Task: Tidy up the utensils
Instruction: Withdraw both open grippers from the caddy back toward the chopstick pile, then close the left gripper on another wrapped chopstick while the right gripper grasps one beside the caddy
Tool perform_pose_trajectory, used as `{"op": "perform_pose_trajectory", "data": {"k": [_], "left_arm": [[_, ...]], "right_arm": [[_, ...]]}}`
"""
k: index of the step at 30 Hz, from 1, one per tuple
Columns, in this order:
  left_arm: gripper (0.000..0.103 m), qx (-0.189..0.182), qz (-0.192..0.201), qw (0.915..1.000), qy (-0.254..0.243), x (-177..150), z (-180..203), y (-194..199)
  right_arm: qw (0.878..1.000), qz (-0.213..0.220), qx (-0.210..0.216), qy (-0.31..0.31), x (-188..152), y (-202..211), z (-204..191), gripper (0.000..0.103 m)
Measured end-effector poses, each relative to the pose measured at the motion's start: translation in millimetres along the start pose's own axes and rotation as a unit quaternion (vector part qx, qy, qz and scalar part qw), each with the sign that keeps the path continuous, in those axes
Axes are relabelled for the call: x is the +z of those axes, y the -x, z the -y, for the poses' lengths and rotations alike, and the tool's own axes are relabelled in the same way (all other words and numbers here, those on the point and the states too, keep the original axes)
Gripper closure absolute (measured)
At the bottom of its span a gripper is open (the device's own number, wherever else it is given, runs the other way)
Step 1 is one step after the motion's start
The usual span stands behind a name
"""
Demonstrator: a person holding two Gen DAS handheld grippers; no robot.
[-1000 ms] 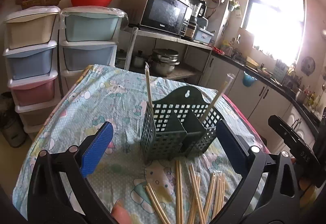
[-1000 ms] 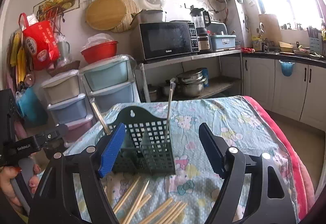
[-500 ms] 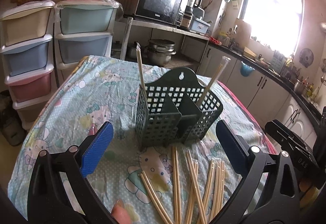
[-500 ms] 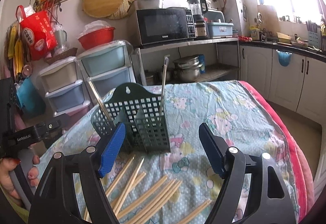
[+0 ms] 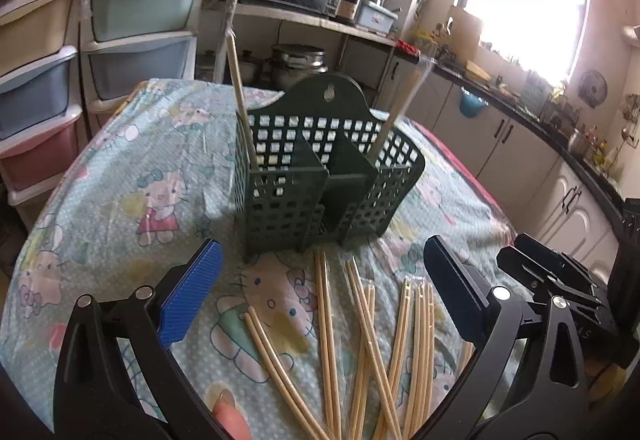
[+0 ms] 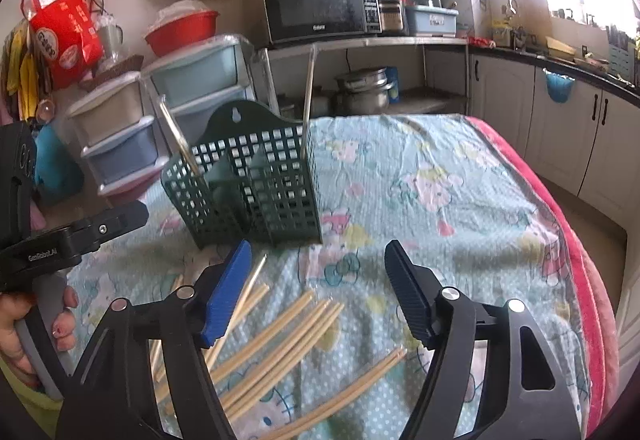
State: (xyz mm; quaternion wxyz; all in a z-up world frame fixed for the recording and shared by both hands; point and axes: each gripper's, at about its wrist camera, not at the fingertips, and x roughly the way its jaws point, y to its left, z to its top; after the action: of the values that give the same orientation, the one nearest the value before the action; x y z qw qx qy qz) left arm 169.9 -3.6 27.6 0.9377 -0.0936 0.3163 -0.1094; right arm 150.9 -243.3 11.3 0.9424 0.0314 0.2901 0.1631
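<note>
On the tabletop (image 5: pixel 120 176), at 12 o'clock, my basket (image 5: pixel 320 180) holds two chopsticks (image 5: pixel 242 100); loose chopsticks (image 5: pixel 372 340) remain at 6 o'clock, both grippers' fingers (image 5: pixel 192 296) spread and empty.

- The utensil caddy (image 5: pixel 316 176) looks like dark green moulded plastic, matt, its walls a perforated grid.
- The loose chopsticks (image 5: pixel 368 344) look like pale bare wood or bamboo, smooth and unvarnished; some lie in clear glossy film sleeves.
- The cloth (image 6: pixel 420 180) over the surface is soft printed fabric, matt and slightly wrinkled.
- The left gripper (image 5: pixel 320 292) has a black matt plastic frame with bright metal screw heads; one of its fingers (image 5: pixel 192 296) carries a blue ribbed pad.
- The right gripper (image 6: pixel 316 284) looks the same: black matt frame, blue textured pad.
- The microwave (image 6: pixel 320 6) has a glossy dark door.
</note>
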Motion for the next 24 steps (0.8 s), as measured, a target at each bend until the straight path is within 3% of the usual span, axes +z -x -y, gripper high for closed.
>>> {"op": "perform_pose_trajectory", "data": {"k": [5, 10, 15, 18, 24], "left_arm": [[0.011, -0.007, -0.026, 0.9996, 0.003, -8, -1, -16], [0.031, -0.014, -0.060, 0.9981, -0.002, -17, 0, -32], [0.060, -0.028, -0.101, 0.9945, 0.002, -25, -3, -52], [0.072, -0.029, -0.116, 0.9929, 0.003, -28, -5, -59], [0.078, -0.028, -0.133, 0.9907, 0.002, -28, -5, -71]], "right_arm": [[1.000, -0.028, 0.009, 0.001, -7, -10, 2, 0.046], [0.998, -0.063, 0.020, 0.004, -15, -22, 2, 0.059], [0.995, -0.091, 0.033, 0.012, -21, -33, -1, 0.071], [0.993, -0.109, 0.033, 0.017, -24, -41, -2, 0.072], [0.990, -0.136, 0.036, 0.023, -23, -60, 0, 0.074]]}}
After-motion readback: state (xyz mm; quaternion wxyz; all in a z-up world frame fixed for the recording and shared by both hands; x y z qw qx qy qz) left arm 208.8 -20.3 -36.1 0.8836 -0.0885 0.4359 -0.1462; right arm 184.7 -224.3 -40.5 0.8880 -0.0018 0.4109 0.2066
